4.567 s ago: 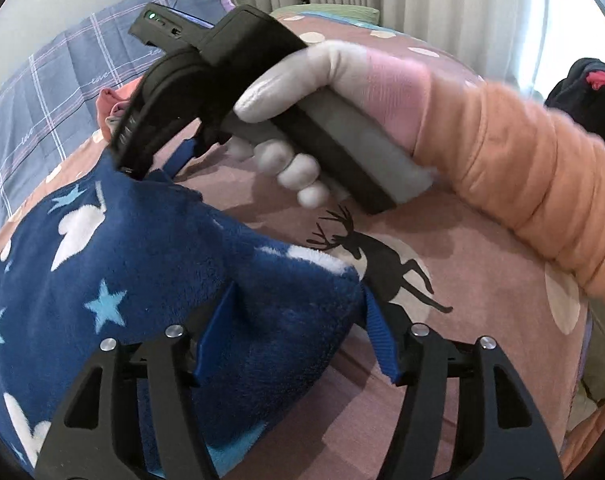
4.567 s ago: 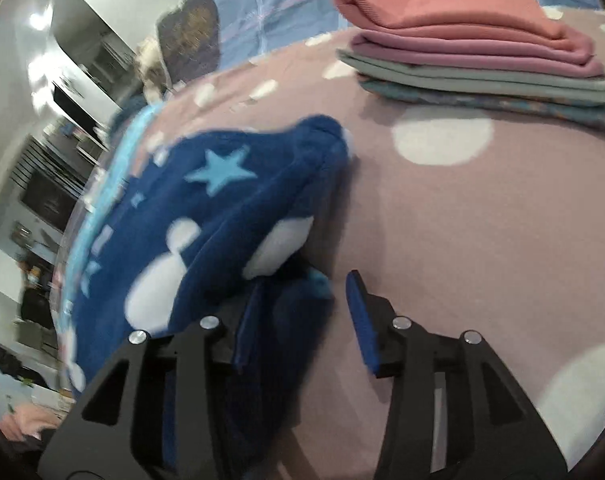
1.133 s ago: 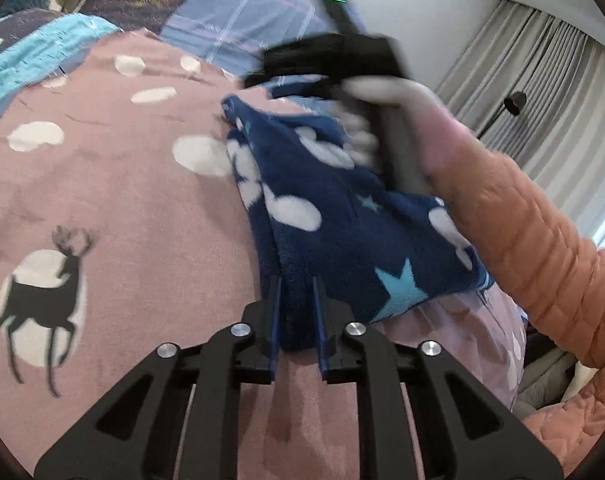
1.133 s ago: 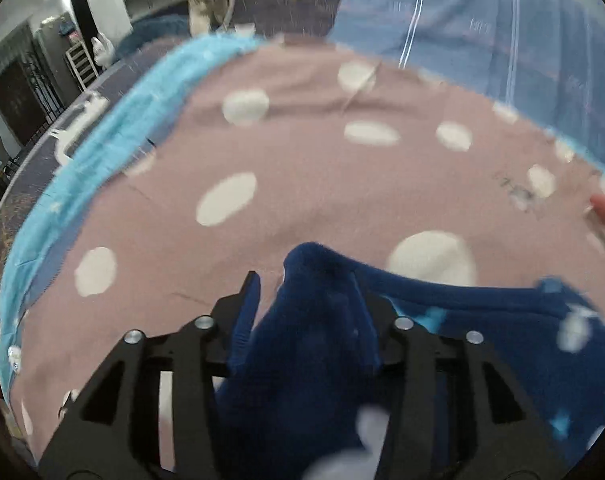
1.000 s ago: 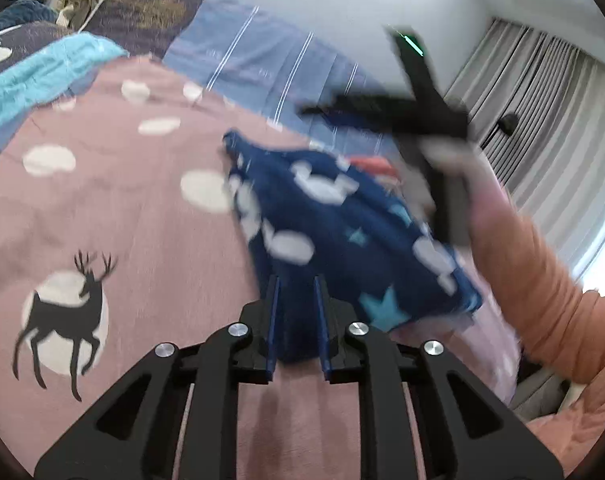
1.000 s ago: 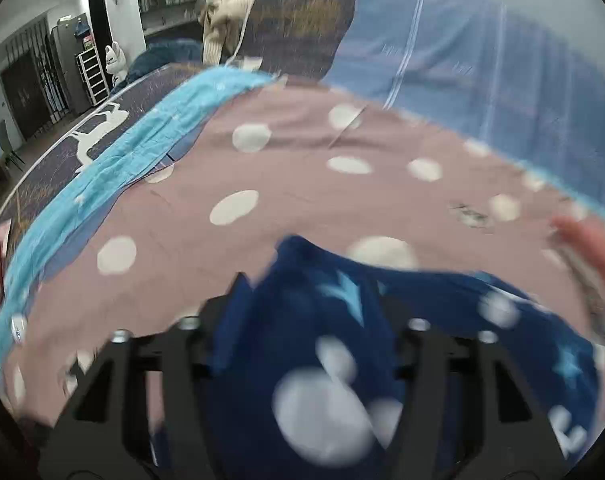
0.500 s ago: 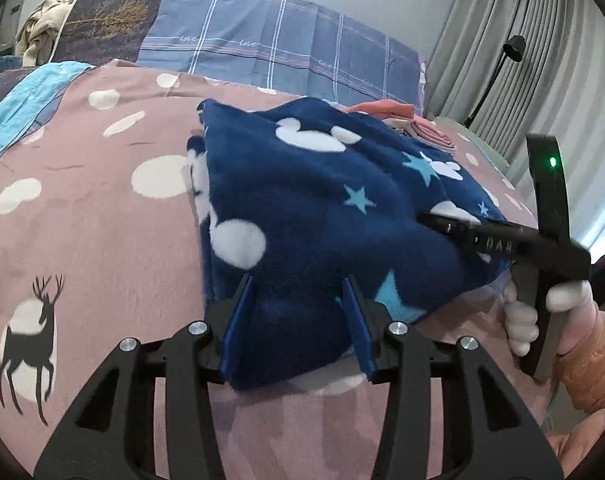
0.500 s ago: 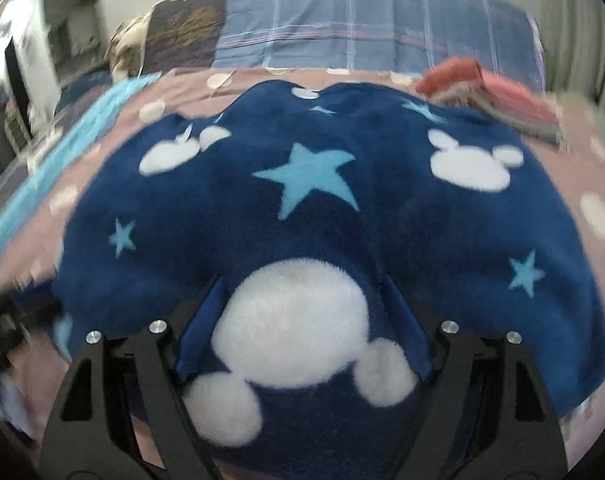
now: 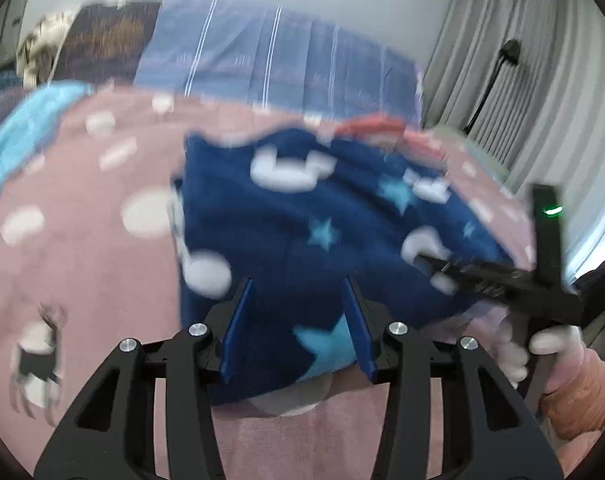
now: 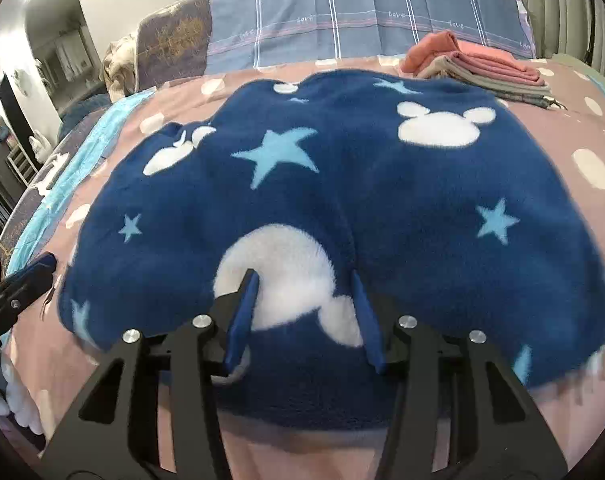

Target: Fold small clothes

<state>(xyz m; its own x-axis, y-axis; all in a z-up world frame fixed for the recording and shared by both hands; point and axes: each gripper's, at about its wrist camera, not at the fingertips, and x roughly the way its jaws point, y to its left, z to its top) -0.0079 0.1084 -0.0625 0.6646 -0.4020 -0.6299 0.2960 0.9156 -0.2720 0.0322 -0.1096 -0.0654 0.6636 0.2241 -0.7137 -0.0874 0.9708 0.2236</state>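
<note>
A navy fleece garment (image 10: 342,200) with white mouse heads and light-blue stars lies spread flat on the pink dotted bedspread (image 10: 574,132). My right gripper (image 10: 302,304) is open over its near edge, jaws apart and holding nothing. In the left wrist view, which is blurred, the same garment (image 9: 322,220) lies ahead. My left gripper (image 9: 296,316) is open above its near corner. The right gripper's black body (image 9: 502,284) shows at the garment's right side, in a gloved hand.
A stack of folded pink, grey and orange clothes (image 10: 482,68) sits at the far right of the bed. Blue plaid pillows (image 10: 362,8) line the headboard. A light-blue blanket (image 10: 74,152) runs along the left edge. Curtains (image 9: 522,60) hang at right.
Both grippers were shut on the garment a second ago. They have let go and opened, and the garment now lies spread flat. Both grippers have drawn back to its near edge.
</note>
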